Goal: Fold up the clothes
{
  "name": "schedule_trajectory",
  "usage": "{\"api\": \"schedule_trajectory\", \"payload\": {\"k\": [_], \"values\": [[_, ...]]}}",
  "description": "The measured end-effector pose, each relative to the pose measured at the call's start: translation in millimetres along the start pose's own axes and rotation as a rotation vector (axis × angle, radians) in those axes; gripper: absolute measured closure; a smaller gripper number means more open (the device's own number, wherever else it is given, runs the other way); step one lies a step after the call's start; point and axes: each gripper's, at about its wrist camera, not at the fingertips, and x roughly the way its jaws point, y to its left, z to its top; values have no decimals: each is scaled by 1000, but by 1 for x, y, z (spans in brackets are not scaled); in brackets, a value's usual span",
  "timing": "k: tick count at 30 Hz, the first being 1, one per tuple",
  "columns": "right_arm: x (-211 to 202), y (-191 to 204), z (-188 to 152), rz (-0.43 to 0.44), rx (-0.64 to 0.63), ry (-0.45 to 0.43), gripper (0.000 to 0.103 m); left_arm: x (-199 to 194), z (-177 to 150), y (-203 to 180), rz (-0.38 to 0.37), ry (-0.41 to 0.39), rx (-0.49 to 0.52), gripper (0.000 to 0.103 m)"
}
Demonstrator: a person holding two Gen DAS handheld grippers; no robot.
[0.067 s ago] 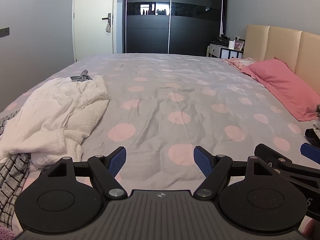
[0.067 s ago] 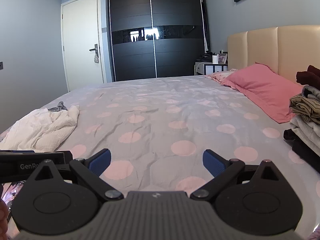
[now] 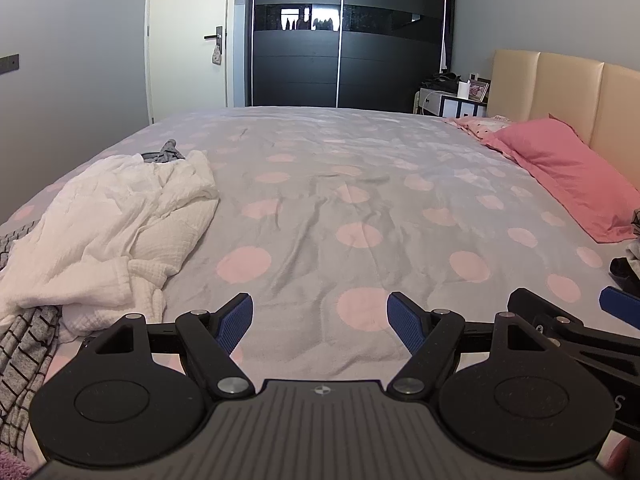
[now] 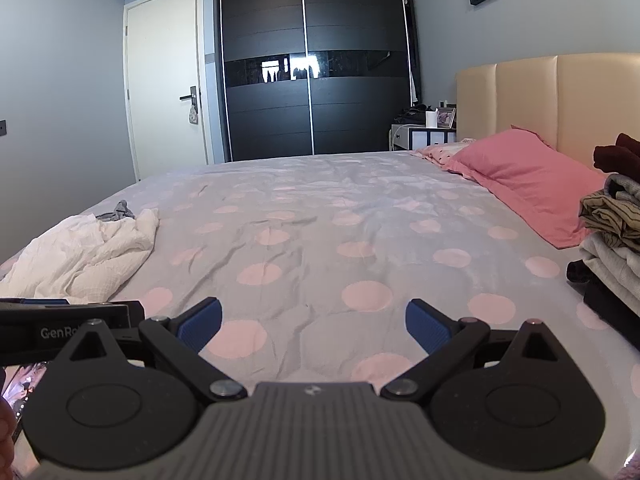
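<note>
White garment (image 3: 112, 232) crinkled cloth; wardrobe (image 3: 344, 36) glossy.

text: "GenRo", cut off | on: left gripper (image 4: 68, 330) body

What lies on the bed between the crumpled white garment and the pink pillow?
Nothing but bare polka-dot bedsheet lies between the white garment and the pink pillow; both wrist views show it.

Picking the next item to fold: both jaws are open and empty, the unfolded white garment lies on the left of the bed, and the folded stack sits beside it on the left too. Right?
One thing is wrong: the folded stack is on the right of the bed, next to the pink pillow, as the right wrist view shows. The white garment does lie on the left, and both jaws are open and empty.
</note>
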Motion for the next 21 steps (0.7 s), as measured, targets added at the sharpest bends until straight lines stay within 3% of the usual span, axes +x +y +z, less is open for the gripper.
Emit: {"api": "schedule_trajectory", "payload": {"k": [12, 21], "values": [[2, -1, 0, 14, 27, 31, 4, -2, -6, 10, -23, 49, -70, 34], [3, -3, 1, 21, 40, 48, 4, -3, -5, 7, -6, 49, -59, 34]]}}
